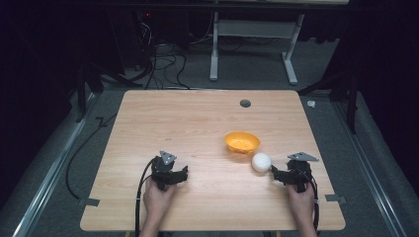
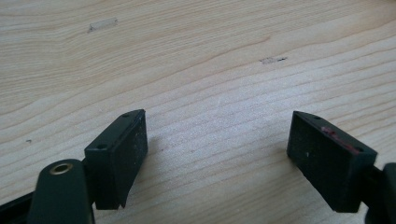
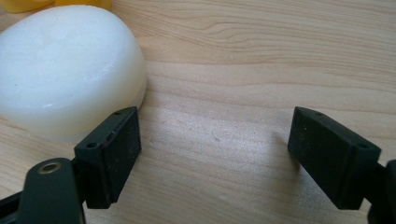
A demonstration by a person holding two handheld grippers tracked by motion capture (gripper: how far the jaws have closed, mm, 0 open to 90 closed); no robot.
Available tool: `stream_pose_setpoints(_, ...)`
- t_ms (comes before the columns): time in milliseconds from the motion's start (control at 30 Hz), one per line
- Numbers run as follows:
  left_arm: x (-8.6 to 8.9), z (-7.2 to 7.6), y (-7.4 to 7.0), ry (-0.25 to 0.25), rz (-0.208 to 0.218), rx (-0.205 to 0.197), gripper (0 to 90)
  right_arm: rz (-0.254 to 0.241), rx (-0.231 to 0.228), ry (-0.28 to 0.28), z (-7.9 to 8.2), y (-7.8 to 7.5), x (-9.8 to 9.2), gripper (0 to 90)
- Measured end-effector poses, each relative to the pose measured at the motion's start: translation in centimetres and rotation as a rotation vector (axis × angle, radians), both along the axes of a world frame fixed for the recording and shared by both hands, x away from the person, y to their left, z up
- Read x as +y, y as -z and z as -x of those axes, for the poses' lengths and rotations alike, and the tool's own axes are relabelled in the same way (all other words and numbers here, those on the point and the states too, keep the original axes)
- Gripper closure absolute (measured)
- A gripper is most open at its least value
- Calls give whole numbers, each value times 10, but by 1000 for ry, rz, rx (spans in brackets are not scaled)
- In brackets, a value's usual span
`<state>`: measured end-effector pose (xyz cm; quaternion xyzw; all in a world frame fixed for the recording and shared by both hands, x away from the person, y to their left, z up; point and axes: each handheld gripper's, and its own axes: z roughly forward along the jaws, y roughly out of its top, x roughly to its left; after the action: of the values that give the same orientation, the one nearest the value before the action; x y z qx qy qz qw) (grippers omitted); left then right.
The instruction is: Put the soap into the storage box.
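1. Right tongs [image 1: 274, 174]: low over the tabletop [image 1: 197, 128] near its right front corner, held in the right hand [image 1: 301, 195], tips aimed left toward the white ball [image 1: 261, 162].
2. Right tongs [image 3: 212, 140], right gripper view: jaws spread wide apart, bare wood between them, nothing clamped.
3. White ball [image 3: 65, 70], right gripper view: resting on the tabletop [image 3: 261, 56] just beyond and outside the left-hand jaw, not between the jaws (contact with that jaw cannot be confirmed).
4. White ball, high view: just beside the orange bowl [image 1: 242, 142], at the bowl's front right edge, and just left of the right tongs' tips.
5. Orange bowl: upright on the tabletop, right of centre; a yellow-orange sliver of it [image 3: 28, 3] visible behind the ball at the top left corner of the right gripper view.
6. Left tongs [image 1: 186, 173]: low over the tabletop near its left front area, held in the left hand [image 1: 158, 195], well apart from ball and bowl.
7. Left tongs [image 2: 217, 140], left gripper view: jaws wide apart, empty, plain wood grain of the tabletop [image 2: 196, 60] ahead (two small scuff marks on the surface).
8. Grey three-cornered plates: one on top of each gripper, high view.
9. Cable [image 1: 141, 187]: trailing from the left gripper back along the forearm toward the front edge.
10. Round dark grommet [image 1: 245, 103]: near the far edge of the tabletop, well apart from everything else.
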<state>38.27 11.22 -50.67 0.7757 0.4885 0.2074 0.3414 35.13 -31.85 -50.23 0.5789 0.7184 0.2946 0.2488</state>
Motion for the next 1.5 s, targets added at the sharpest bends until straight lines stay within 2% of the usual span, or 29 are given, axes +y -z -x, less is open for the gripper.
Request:
stream_pose_setpoints(567, 0, 0, 0, -1, 2, 1, 207, 3, 0, 1, -1, 0, 0, 178)
stream_pose_setpoints(1000, 0, 0, 0, -1, 2, 1, 206, -4, 7, -35, 0, 0, -2, 171)
stream_pose_setpoints(1100, 0, 0, 0, -1, 2, 1, 205, -6, 4, -38, 1, 0, -2, 194)
stream_pose_setpoints(1200, 0, 0, 0, 0, 2, 1, 205, -38, 7, -51, 1, -2, -5, 239)
stream_pose_setpoints(1333, 0, 0, 0, 1, 2, 1, 203, -44, -20, -66, 6, -8, -6, 254)
stream_pose_setpoints(1500, 0, 0, 0, 0, 2, 1, 203, -54, -29, -75, 11, -11, -7, 259)
